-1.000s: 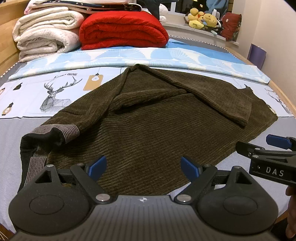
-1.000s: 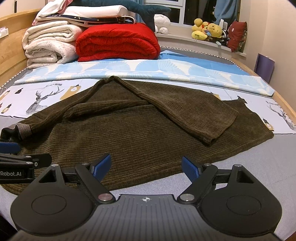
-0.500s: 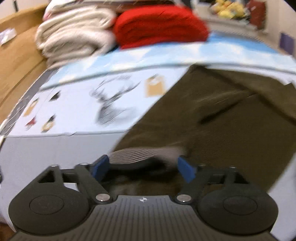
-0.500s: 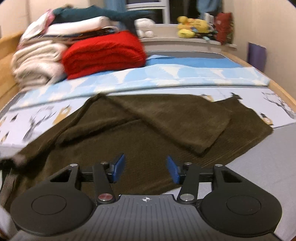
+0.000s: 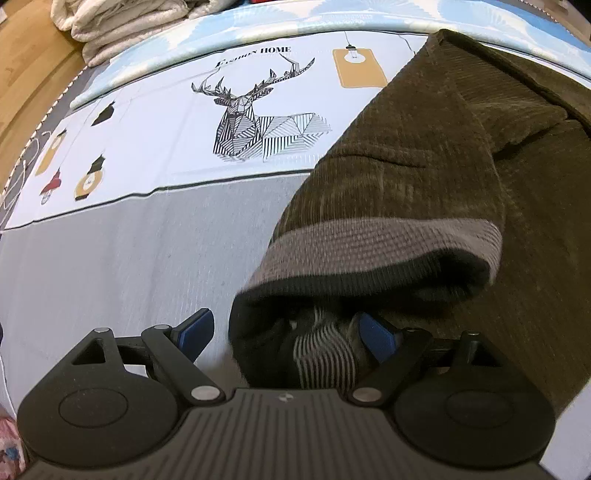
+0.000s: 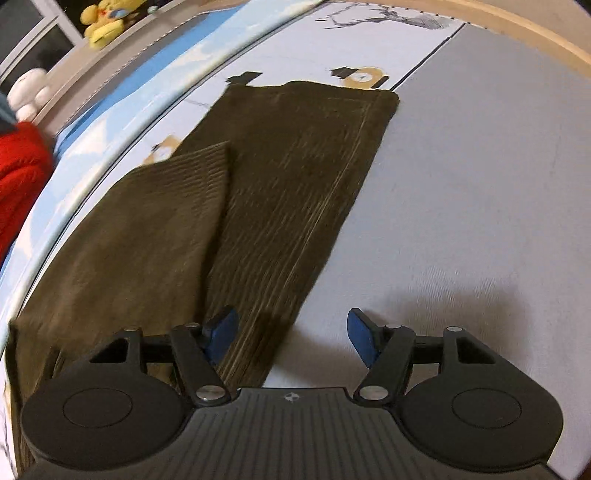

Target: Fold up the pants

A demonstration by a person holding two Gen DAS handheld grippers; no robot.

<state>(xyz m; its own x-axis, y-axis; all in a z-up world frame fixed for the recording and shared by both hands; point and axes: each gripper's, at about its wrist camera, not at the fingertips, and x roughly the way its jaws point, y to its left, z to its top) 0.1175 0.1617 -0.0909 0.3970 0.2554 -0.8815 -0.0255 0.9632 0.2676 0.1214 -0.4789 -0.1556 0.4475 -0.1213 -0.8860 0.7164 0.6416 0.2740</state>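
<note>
Dark olive corduroy pants (image 5: 424, 177) lie spread on the bed, with a grey ribbed waistband (image 5: 369, 243) turned up at the near left end. My left gripper (image 5: 286, 334) points steeply down over that waistband corner, jaws wide, the bunched band between its blue pads without being pinched. In the right wrist view the pant legs (image 6: 295, 177) stretch away to a hem (image 6: 332, 96), one leg lying across the other. My right gripper (image 6: 291, 334) straddles the near leg edge, its jaws opening. One of its fingers is over the fabric, the other over grey sheet.
The bed sheet has a deer print (image 5: 258, 118) and grey bands. Folded white blankets (image 5: 122, 22) and the wooden bed frame (image 5: 26, 74) lie at the far left. A red blanket (image 6: 18, 177), plush toys (image 6: 103, 22) and the bed's wooden edge (image 6: 517, 29) border the right wrist view.
My left gripper swung left and dipped down onto the waistband corner. My right gripper rolled, moved right and sank to the leg's edge; its jaws narrowed from their earlier width.
</note>
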